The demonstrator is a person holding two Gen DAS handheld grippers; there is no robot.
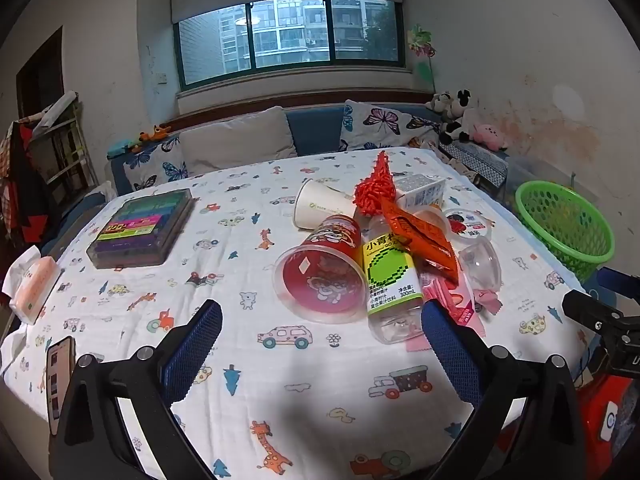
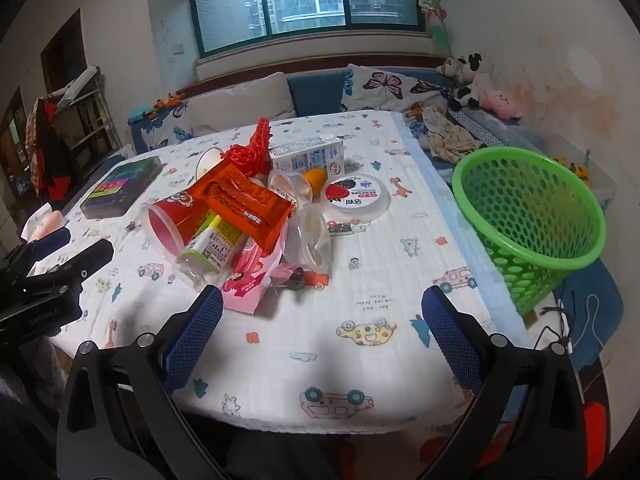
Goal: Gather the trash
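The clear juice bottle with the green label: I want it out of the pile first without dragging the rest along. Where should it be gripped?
Probably across the bare clear base of the bottle, nearest the left gripper. It lies on its side, base toward the open jaws; the orange wrapper overlaps its far end.

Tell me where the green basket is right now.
The green basket stands off the table's right edge, seen on the right in both views, beyond the trash pile.
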